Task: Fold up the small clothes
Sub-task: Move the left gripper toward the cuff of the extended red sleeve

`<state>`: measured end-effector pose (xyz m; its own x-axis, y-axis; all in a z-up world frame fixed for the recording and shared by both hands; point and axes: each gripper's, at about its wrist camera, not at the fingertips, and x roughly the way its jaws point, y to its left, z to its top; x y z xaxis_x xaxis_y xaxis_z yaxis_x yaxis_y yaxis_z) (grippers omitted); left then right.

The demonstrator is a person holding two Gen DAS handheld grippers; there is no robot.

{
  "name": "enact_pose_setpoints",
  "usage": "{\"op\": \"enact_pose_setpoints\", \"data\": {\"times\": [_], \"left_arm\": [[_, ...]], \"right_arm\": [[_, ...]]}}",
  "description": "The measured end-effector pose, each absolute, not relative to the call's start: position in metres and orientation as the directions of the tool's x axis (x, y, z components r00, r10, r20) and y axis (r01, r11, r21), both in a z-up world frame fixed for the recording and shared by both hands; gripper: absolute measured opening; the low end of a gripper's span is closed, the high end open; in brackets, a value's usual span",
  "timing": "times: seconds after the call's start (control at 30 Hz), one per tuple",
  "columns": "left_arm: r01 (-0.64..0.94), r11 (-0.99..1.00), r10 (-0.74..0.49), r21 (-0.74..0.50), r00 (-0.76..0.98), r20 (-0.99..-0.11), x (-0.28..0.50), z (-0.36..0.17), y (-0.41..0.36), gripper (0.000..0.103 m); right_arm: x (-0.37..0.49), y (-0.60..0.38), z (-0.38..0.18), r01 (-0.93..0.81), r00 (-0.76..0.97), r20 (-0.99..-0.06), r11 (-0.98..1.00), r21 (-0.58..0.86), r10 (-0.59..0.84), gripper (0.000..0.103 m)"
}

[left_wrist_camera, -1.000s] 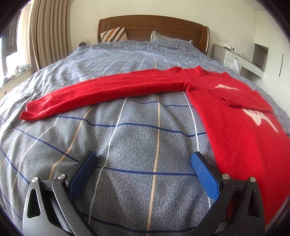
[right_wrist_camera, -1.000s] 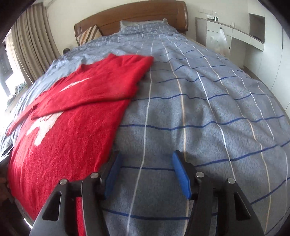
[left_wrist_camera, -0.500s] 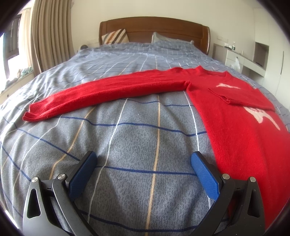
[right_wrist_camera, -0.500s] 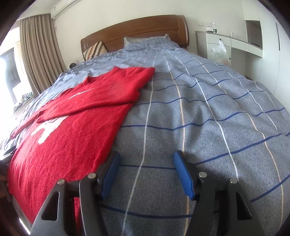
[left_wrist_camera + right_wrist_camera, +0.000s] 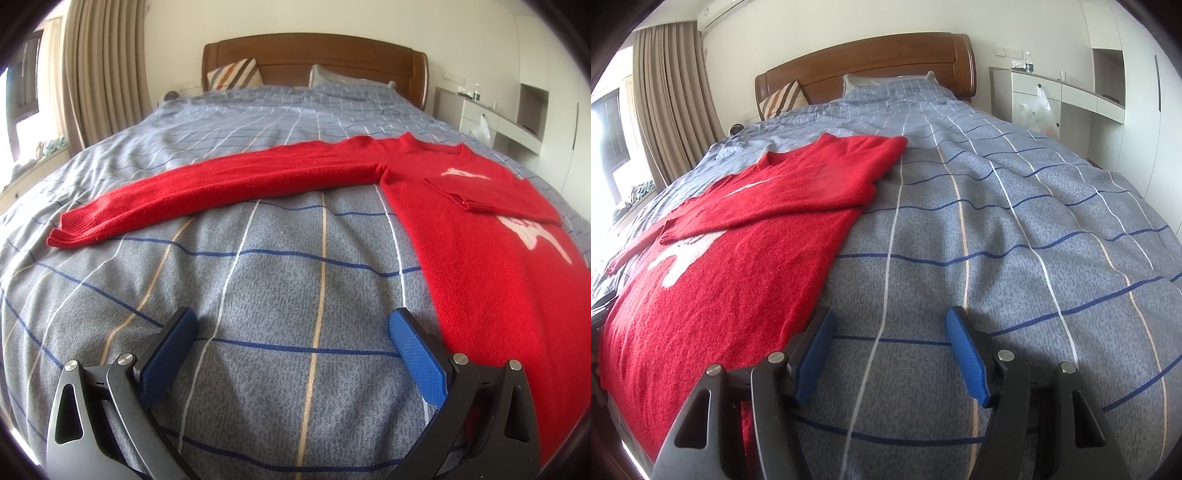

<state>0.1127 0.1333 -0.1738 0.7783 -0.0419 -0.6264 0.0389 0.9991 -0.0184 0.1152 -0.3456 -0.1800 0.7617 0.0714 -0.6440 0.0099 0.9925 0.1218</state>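
A red sweater (image 5: pixel 491 258) with a white motif lies flat on the bed. Its left sleeve (image 5: pixel 221 184) stretches straight out to the left. Its right sleeve (image 5: pixel 798 199) is folded across the chest. My left gripper (image 5: pixel 291 332) is open and empty above the quilt, just left of the sweater's lower side edge. My right gripper (image 5: pixel 890 332) is open and empty above the quilt, just right of the sweater's (image 5: pixel 720 295) other side edge.
The bed has a grey-blue checked quilt (image 5: pixel 258 280), a wooden headboard (image 5: pixel 314 55) and pillows (image 5: pixel 886 83). Curtains (image 5: pixel 103 74) and a window sill stand to the left. White cabinets (image 5: pixel 1071 99) with a plastic bag stand to the right.
Both grippers have tilted up slightly, so more of the headboard and wall shows. The sweater has not moved. Both grippers stay open.
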Motion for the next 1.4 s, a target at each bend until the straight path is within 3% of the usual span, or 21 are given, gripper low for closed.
{"op": "enact_pose_setpoints", "data": {"times": [0.67,1.0,1.4], "left_arm": [[0.043,0.999,-0.045,-0.019,0.749,-0.660,0.113,-0.169,0.134,0.103],[0.088,0.979,-0.194,-0.184,0.680,-0.708,0.109,-0.125,0.160,0.103],[0.030,0.991,-0.117,-0.129,0.651,-0.750,0.130,-0.096,0.194,0.103]], "right_arm": [[0.116,-0.345,-0.181,0.010,0.762,-0.644,0.993,0.120,0.070,0.064],[0.117,-0.344,-0.181,0.012,0.761,-0.646,0.994,0.109,0.062,0.065],[0.117,-0.343,-0.183,0.012,0.766,-0.641,0.995,0.100,0.055,0.066]]}}
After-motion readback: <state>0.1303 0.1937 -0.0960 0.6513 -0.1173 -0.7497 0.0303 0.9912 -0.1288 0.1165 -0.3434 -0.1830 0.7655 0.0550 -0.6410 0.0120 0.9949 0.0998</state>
